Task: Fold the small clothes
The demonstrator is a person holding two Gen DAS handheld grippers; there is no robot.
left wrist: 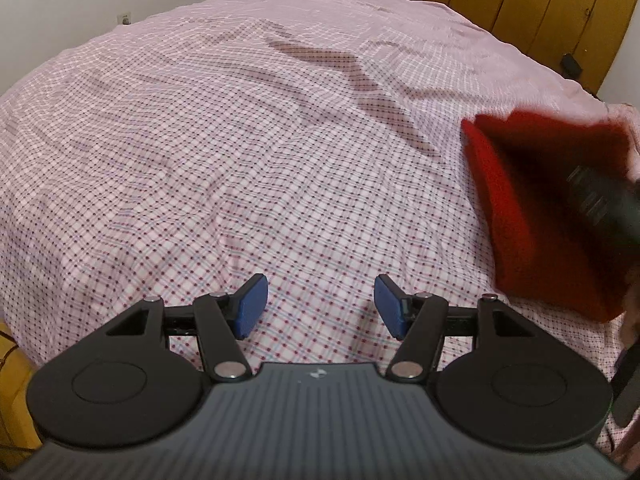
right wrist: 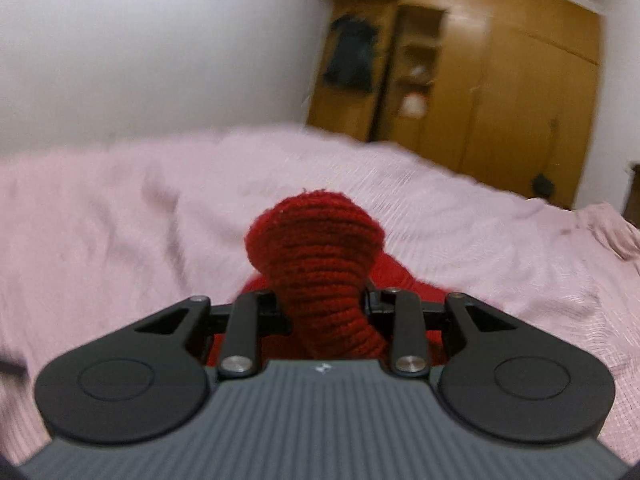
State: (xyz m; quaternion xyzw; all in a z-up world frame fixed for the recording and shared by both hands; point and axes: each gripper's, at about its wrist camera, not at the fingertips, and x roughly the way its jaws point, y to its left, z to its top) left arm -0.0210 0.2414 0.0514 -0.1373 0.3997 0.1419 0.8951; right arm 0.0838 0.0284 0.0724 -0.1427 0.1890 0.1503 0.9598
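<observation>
Red ribbed knit garment (right wrist: pixel 320 264) bunched and clamped between the right gripper (right wrist: pixel 326 304) jaws, lifted above the pink checked bedsheet (left wrist: pixel 240 184) near its right edge, left gripper (left wrist: pixel 320 306) held half open, empty, over the sheet's near edge.

You have one red knitted garment (right wrist: pixel 320 264) in view, off the bed's right side. One bed (left wrist: pixel 200 140) with a pink checked cover lies below two grippers: the left gripper (left wrist: pixel 320 306) and the right gripper (right wrist: pixel 326 312). One wooden wardrobe (right wrist: pixel 500 80) stands beyond the bed.
</observation>
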